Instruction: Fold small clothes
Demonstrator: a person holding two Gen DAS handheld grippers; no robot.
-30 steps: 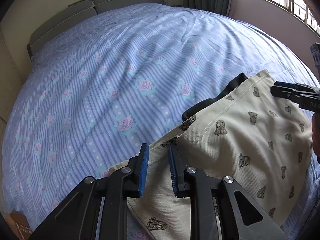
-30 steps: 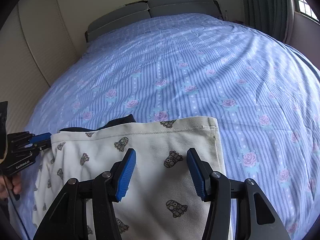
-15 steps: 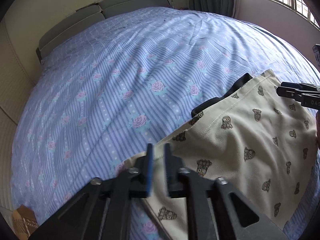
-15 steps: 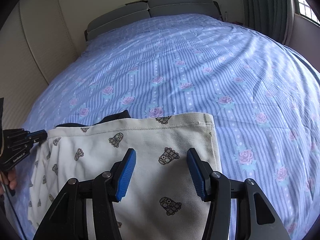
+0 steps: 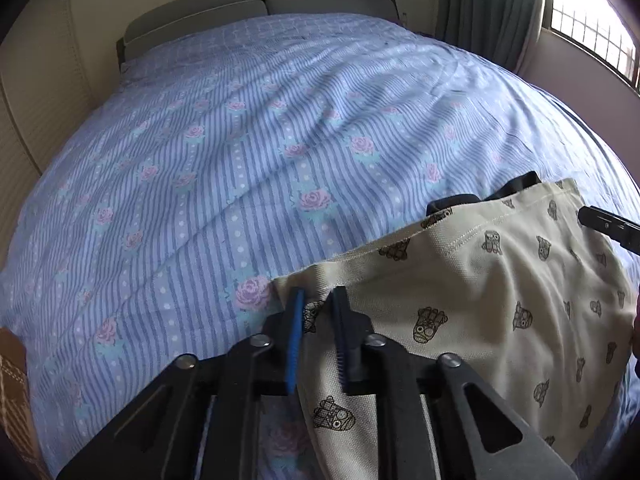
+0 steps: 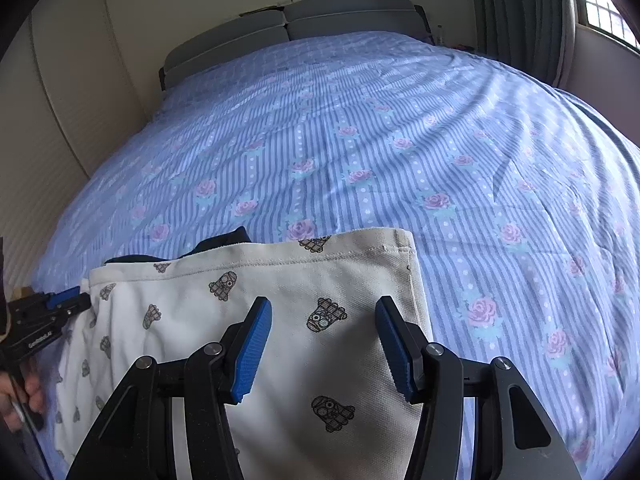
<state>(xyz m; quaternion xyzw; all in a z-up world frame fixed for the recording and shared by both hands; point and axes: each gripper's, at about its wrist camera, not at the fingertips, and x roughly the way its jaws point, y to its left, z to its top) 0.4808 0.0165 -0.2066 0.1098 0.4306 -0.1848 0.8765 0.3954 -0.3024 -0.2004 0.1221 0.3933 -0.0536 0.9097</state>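
Note:
A cream garment (image 5: 480,300) printed with small cartoon figures lies flat on the bed, with a dark collar or lining (image 5: 516,184) peeking out at its far edge. My left gripper (image 5: 318,296) is at the garment's near left corner, its jaws closing with the fabric pinched between the blue pads. In the right wrist view the same garment (image 6: 280,300) fills the foreground, and the left gripper (image 6: 76,298) sits at its left edge. My right gripper (image 6: 322,308) hovers open above the garment's right part with nothing between its fingers; its tip (image 5: 608,226) shows in the left wrist view.
A blue striped bedsheet with pink roses (image 5: 240,160) covers the bed up to a grey headboard (image 5: 260,4). Curtains (image 5: 488,8) and a window stand at the right. A brown box (image 5: 12,380) sits at the lower left. A person's hand (image 6: 24,392) holds the left gripper.
My left gripper has slid to the garment's left corner, rolled, and closed its jaws on the fabric. The right gripper has stayed in place, still open.

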